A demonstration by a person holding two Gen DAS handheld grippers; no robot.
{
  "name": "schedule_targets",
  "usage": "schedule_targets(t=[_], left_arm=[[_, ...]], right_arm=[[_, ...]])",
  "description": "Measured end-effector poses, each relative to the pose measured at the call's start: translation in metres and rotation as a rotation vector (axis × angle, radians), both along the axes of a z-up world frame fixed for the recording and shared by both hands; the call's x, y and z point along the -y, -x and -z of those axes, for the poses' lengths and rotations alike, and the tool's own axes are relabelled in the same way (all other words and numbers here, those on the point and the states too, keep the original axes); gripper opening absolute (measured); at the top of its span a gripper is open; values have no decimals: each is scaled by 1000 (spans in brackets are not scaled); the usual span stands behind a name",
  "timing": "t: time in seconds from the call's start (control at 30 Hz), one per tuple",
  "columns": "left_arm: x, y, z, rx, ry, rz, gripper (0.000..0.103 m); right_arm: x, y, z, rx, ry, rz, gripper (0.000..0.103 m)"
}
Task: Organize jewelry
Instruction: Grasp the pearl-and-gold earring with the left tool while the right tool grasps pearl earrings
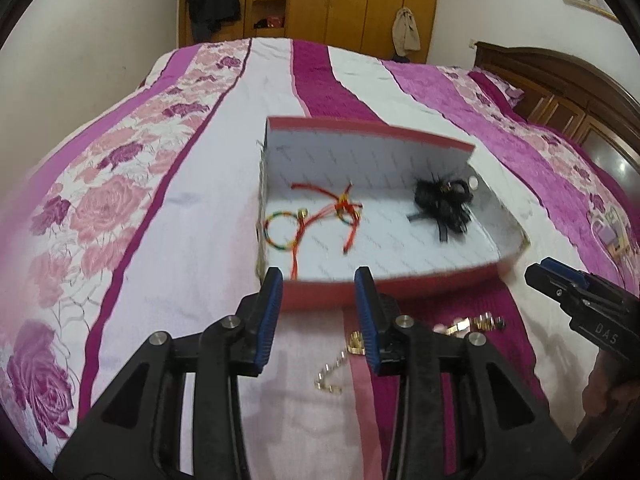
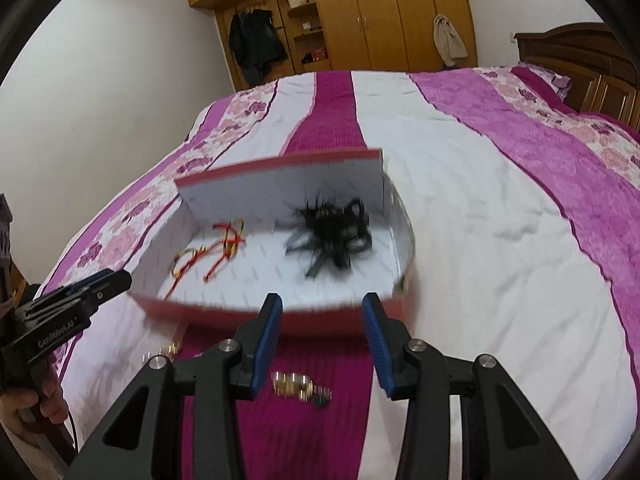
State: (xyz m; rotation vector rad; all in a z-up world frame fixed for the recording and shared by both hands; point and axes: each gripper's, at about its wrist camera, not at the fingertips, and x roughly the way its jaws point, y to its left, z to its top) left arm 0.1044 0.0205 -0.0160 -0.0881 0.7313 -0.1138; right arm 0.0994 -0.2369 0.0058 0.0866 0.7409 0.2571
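While we hold both grippers low over the bed, the red box (image 1: 384, 284) with its white lining sits on the striped floral bedspread (image 1: 180, 240) just ahead of the fingertips. Our left gripper (image 1: 319, 276) has its jaws apart, with nothing between the blue pads (image 1: 269, 320), and its tips reach the near red wall of the box. Our right gripper (image 2: 322, 302) is also spread wide and holds nothing; it stands in the same way just before the near wall in the right wrist view.

Inside the box, at about 10 o'clock from the left fingertips, we see a multicolored braided bracelet (image 1: 282, 229) lying flat, and beside it, toward 12 o'clock, red string bracelets (image 1: 340, 210) in a loose tangle. At about 2 o'clock, close to the far corner, lies a bunch of black ribbon and cord pieces (image 1: 442, 200); the motion blur does not let us tell what each piece is.

Outside the box, on the bedspread near us, a gold chain (image 1: 336, 368) lies under the right finger of the left gripper, at about 5 o'clock. A gold link bracelet (image 2: 298, 386) rests on the magenta stripe between the two fingers of the right gripper, at 6 o'clock from its tips.

Behind the bed, at 12 o'clock, stands a wooden wardrobe (image 2: 400, 16) with a dark jacket (image 2: 256, 44) hanging on it.
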Motion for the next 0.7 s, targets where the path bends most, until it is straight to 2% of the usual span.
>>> schedule_targets(t=[0.37, 0.7], left_arm=[[18, 6, 28, -92, -18, 82, 29], [30, -3, 52, -132, -88, 112, 29]], right_arm=[[-5, 18, 30, -87, 36, -60, 45], [-19, 11, 54, -135, 80, -110, 51]])
